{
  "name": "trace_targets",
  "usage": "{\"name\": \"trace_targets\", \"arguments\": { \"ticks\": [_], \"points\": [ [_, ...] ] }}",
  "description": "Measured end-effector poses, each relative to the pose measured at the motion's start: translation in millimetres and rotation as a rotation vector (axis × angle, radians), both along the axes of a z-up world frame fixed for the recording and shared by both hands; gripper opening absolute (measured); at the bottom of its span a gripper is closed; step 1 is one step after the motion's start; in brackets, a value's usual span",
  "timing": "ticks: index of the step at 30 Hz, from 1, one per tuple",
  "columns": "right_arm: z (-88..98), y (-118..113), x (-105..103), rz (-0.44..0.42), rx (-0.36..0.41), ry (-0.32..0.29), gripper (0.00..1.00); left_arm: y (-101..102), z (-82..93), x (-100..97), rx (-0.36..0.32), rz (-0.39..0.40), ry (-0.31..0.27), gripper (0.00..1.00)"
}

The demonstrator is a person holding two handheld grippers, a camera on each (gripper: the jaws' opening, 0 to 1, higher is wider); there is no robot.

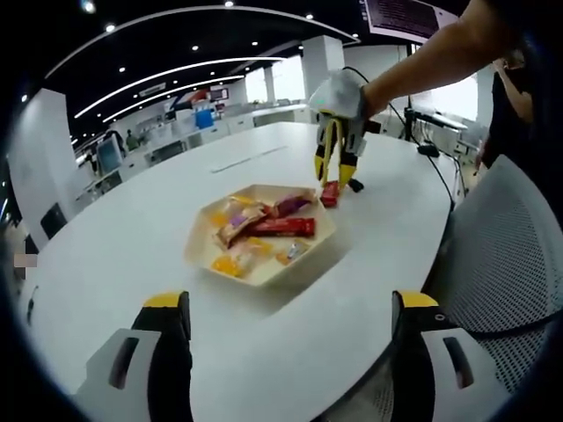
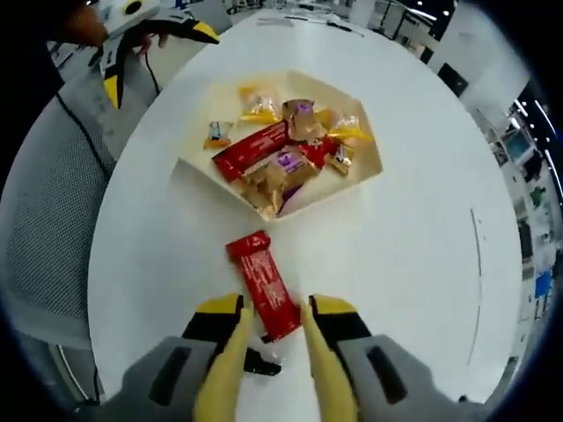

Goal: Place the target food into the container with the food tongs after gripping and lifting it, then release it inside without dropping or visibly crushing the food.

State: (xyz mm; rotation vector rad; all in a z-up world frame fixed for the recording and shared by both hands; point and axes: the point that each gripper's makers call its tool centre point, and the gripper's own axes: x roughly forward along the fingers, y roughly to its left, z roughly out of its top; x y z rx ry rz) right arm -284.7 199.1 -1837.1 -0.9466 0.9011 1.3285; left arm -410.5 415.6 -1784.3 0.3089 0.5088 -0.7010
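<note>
In the left gripper view, my left gripper (image 1: 290, 338) is hovering low over the white table (image 1: 114, 246) with its yellow-tipped jaws standing wide apart and nothing between them. Ahead of it the hexagonal cream tray (image 1: 204, 255) is sitting on the table, holding a mix of wrapped snacks: a long red bar (image 1: 283, 227), orange and yellow packets and a purple-marked one. Just beyond the tray's far corner, my right gripper (image 1: 336, 176) is reaching down, yellow tongs (image 1: 327, 151) running along its jaws, with a red wrapped snack bar (image 1: 331, 194) at the tips. From here I cannot tell whether that bar is touching the table. A grey mesh chair back (image 1: 506, 255) is standing at the right.

In the right gripper view, my right gripper (image 2: 280, 321) is pointing at the same red snack bar (image 2: 265, 283), a glossy red wrapper with small pale print, lying lengthwise toward the tray (image 2: 365, 180) and just short of its near corner, outside it. The jaws are drawn in close, the yellow tongs (image 2: 224, 374) pressing the bar's near end from both sides. The wrapper is looking flat and uncrushed. A small black object (image 2: 262, 362) is lying under the jaws. My left gripper (image 2: 149, 40) is showing at the upper left.
</note>
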Motion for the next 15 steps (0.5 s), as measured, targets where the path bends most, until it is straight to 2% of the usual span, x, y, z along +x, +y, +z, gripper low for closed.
{"name": "trace_targets", "arguments": {
  "ticks": [1, 3, 7, 10, 15],
  "points": [
    [0.2, -2.4, 4.8, 0.009, -0.008, -0.02, 0.28, 0.5, 0.1, 0.0, 0.002, 0.001, 0.0, 0.91],
    [0.1, -7.5, 4.5, -0.068, -0.011, 0.001, 0.27, 0.5, 0.8, 0.3, 0.001, 0.003, -0.003, 0.91],
    [1.2, -10.7, 0.5, -0.089, 0.0, 0.008, 0.27, 0.7, 1.6, 0.4, 0.001, 0.006, -0.005, 0.91],
    [2.1, -7.9, -4.8, -0.042, 0.013, -0.015, 0.28, 1.0, 1.5, 0.8, 0.001, 0.008, -0.006, 0.91],
    [4.2, 1.9, -7.8, -0.005, 0.031, -0.011, 0.29, 0.9, 0.3, 0.5, 0.005, 0.006, -0.002, 0.91]
  ]
}}
